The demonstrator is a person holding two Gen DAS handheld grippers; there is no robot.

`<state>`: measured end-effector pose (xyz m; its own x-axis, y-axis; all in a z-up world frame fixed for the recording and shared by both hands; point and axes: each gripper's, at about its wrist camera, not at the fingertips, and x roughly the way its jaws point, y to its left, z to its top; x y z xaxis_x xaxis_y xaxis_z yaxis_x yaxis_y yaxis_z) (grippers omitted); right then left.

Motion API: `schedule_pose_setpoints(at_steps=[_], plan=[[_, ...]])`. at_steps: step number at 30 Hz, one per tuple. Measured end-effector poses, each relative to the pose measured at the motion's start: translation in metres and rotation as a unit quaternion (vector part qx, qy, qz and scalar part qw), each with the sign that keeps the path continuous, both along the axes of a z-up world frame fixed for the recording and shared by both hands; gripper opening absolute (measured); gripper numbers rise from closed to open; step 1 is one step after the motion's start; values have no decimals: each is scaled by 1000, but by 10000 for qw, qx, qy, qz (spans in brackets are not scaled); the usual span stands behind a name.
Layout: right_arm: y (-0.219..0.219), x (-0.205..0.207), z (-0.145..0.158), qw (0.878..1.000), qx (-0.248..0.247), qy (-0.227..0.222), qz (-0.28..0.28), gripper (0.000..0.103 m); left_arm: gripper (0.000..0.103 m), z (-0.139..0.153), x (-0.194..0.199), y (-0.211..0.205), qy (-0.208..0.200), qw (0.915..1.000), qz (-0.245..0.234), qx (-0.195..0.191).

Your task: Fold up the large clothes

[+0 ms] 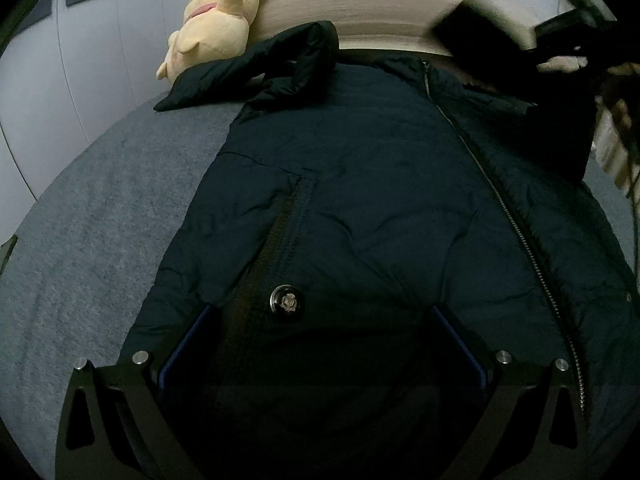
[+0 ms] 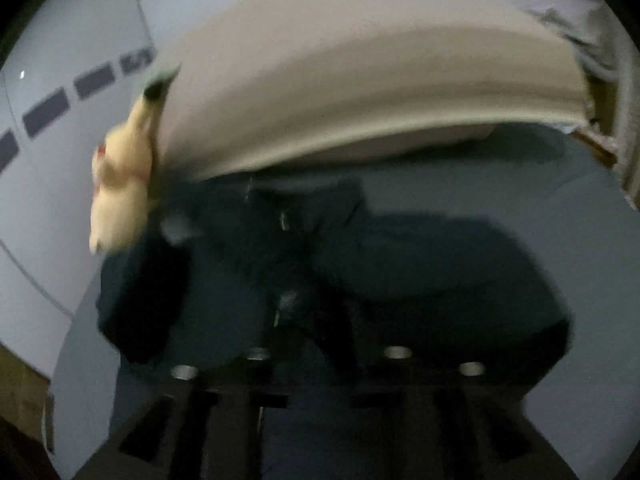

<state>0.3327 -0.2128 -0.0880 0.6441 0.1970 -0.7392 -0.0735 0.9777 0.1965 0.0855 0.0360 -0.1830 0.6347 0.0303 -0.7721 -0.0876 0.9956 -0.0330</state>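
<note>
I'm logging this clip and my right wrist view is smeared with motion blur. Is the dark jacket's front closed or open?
Observer: In the left wrist view the jacket lies front up on the grey bed cover, and its centre zipper looks closed.
Operator: What is the left hand-held gripper doing?
Observer: The left hand-held gripper is open over the jacket's lower part, with a metal snap button between its fingers.
Operator: Is any sleeve folded in?
Observer: One sleeve is bent double at the jacket's far corner, right beside the yellow plush toy. It is not laid across the front.
</note>
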Motion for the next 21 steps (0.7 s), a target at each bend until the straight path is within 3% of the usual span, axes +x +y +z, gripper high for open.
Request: schedule_pose_setpoints(at_steps=[2, 3, 6, 12, 15, 17, 21], plan=[[15, -11, -18, 9996, -68, 236, 131, 85, 103, 0, 0, 0, 0, 10000, 0, -9], [21, -11, -23, 9993, -87, 283, 215, 88, 103, 0, 0, 0, -2, 10000, -1, -12], [17, -19, -27, 9991, -49, 293, 297, 88, 103, 0, 0, 0, -3, 10000, -1, -20], [-22, -58, -21, 9986, 518, -72, -58, 89, 103, 0, 0, -1, 40, 10000, -3, -3], [-58, -93, -21, 9975, 537, -284, -349, 89, 103, 7, 6, -3, 421, 9990, -136, 93], [-84, -114, -24, 9969, 344, -454, -551, 90, 103, 26, 9, -7, 477, 9983, -315, -67], [-133, -138, -41, 9927, 209, -573, -1036, 93, 103, 81, 30, -22, -38, 9966, -664, -481]])
